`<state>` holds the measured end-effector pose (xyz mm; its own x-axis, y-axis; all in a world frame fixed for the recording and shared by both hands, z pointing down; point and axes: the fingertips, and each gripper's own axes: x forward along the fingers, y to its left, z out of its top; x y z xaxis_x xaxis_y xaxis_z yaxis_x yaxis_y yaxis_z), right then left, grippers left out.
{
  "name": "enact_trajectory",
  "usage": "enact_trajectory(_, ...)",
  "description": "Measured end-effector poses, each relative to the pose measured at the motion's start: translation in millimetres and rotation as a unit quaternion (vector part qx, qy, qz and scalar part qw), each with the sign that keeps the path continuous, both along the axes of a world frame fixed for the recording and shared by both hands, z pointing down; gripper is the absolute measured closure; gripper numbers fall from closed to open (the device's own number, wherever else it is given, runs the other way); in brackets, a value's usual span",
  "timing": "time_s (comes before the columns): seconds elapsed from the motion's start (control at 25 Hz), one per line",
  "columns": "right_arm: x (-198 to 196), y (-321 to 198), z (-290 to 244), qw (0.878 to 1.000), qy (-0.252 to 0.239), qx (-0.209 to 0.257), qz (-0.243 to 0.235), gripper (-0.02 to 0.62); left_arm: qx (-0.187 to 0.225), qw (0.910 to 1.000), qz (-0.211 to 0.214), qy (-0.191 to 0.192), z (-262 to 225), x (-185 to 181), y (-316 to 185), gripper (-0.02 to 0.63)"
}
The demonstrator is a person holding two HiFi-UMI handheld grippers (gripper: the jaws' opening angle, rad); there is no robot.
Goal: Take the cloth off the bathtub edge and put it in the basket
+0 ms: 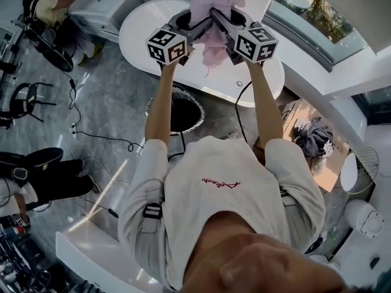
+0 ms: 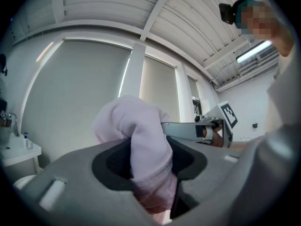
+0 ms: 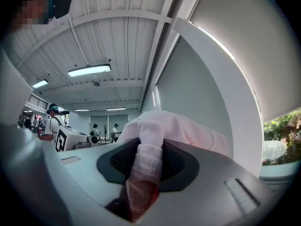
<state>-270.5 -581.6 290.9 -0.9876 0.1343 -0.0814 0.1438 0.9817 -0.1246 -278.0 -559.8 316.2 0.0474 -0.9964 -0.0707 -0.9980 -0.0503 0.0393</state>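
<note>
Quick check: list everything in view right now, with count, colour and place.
pink fabric cloth: one, pink, held up above the tub
white oval bathtub: one, white, under the cloth
round dark basket: one, black inside, on the floor beside the tub, partly behind the left arm
heap of dark clothes: one, grey, floor at right
black chair: one, black, far left
black cables: several, black, trailing over the grey floor
bystanders: at least two, left edge of the head view
left gripper: one, grey, shut on the cloth
right gripper: one, grey, shut on the cloth
</note>
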Motion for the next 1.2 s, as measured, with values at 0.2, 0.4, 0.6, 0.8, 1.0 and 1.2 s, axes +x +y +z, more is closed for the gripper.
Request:
enact_trajectory(0.2,-27,58,0,0.999,-0.001,0.005,-0.05,0.471,0.004,0.9987,-0.051,0.0,0,-25,59,0.394)
enact_trajectory(0.4,-53,123,0,0.995,-0.003,0.005,-0.102,0.469,0.004,0.9947,-0.103,-0.002,0,-49,124,0.393)
enact_trajectory(0.6,-71,184,2,0.988,-0.004,0.004,-0.153,0.469,0.002,0.988,-0.154,-0.005,2,-65,185,0.393)
enact_trajectory(0.8,-88,248,8,0.978,0.006,0.003,-0.209,0.469,-0.002,0.9777,-0.21,0.003,9,-79,249,0.391)
enact_trajectory(1.0,-110,292,20,0.965,0.021,0.005,-0.262,0.468,-0.005,0.9643,-0.264,0.018,20,-97,293,0.391)
enact_trajectory(1.2,-118,302,29,0.951,0.023,0.007,-0.308,0.468,-0.006,0.9507,-0.31,0.019,30,-103,302,0.391)
